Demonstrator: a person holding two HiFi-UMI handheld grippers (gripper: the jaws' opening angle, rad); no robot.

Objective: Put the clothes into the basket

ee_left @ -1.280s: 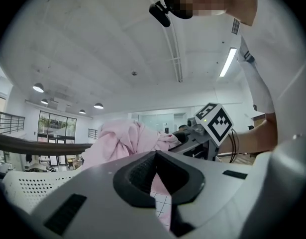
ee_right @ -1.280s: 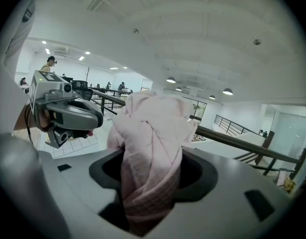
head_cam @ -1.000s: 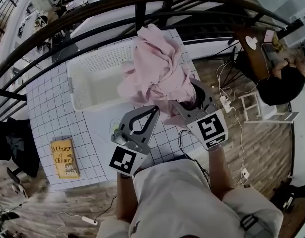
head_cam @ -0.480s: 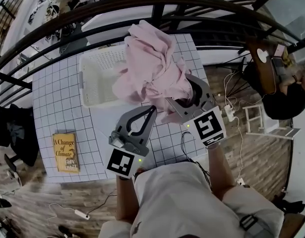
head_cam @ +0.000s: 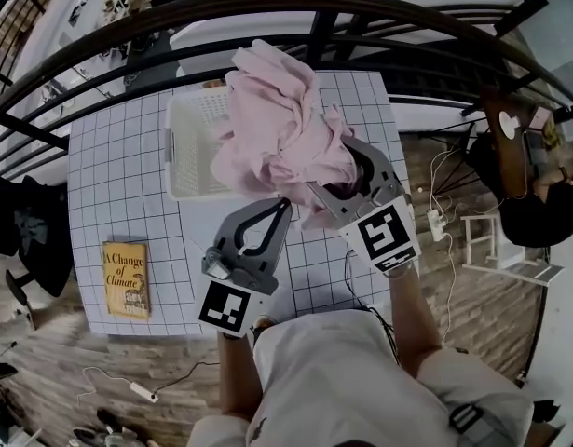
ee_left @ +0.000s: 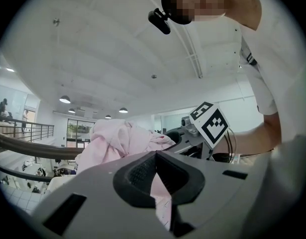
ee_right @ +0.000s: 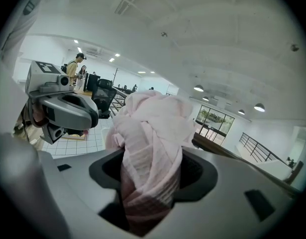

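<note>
Right gripper (head_cam: 342,182) jaws clamp the bunched pink garment (head_cam: 277,128), raised near the white basket (head_cam: 174,156); left gripper (head_cam: 284,205) jaws closed, empty.

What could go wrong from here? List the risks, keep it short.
1. The right gripper clamps only one bunched fold of the pink garment; the rest flops loose and could slip free.
2. The garment sits over the white basket at its right rim, not its middle, so releasing here may leave part draped onto the table.
</note>
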